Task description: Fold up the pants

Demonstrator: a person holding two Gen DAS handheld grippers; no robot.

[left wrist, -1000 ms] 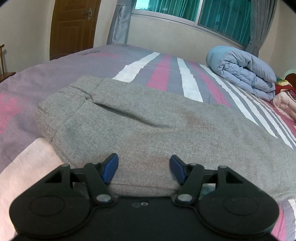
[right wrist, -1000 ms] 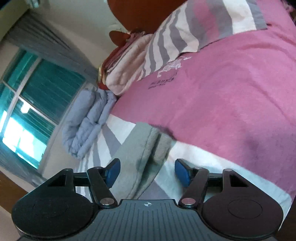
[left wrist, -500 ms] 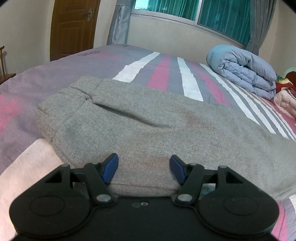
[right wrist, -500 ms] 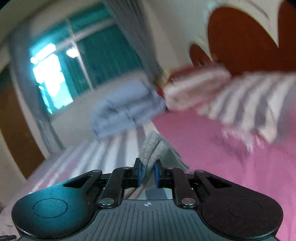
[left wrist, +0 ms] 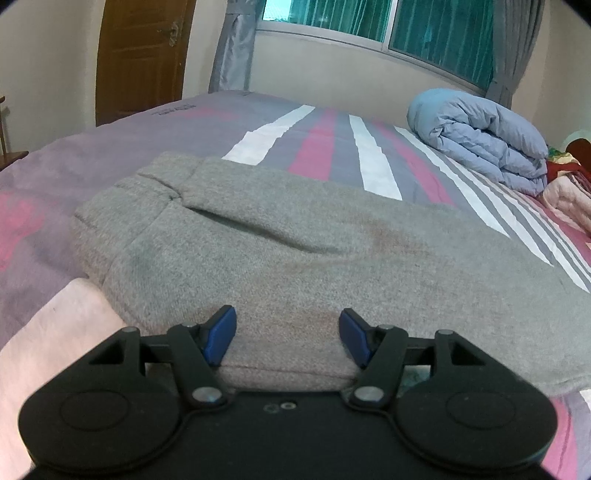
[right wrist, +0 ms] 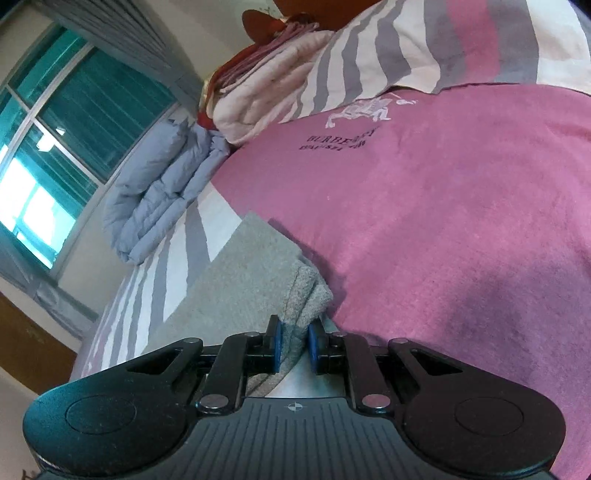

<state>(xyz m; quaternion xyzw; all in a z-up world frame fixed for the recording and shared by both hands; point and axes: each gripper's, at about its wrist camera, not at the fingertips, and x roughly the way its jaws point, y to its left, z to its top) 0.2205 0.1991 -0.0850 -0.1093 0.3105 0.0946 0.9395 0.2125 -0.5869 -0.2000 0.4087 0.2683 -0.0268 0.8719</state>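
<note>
Left wrist view: my left gripper (left wrist: 288,338) sits low over the bed (left wrist: 325,136), its blue fingers (left wrist: 220,338) spread wide apart, with the near folded edge of the grey pants (left wrist: 295,254) lying between them; whether either pad touches the cloth I cannot tell. The pants lie flat across the striped bedcover, the waistband end toward the left, the legs running off to the right. Beyond them a rolled pale-blue duvet (left wrist: 484,136) rests near the far side of the bed, below a window (left wrist: 369,22) with green curtains; a brown door (left wrist: 142,55) stands at the upper left. Right wrist view: my right gripper (right wrist: 293,349) is rolled strongly to one side, so the room appears tilted. Its fingers (right wrist: 275,345) are drawn close together and pinch a bunched fold of the pants (right wrist: 243,284), the hem end of which rises just beyond the fingertips. The remaining grey fabric runs away to the left over the stripes. To the right of the gripped fold spreads the pink part of the bedcover (right wrist: 461,221), carrying an embroidered logo (right wrist: 354,125). Farther off lie the blue duvet (right wrist: 162,192) and a stack of folded blankets (right wrist: 266,92), with a striped pillow (right wrist: 443,40) beside it.
</note>
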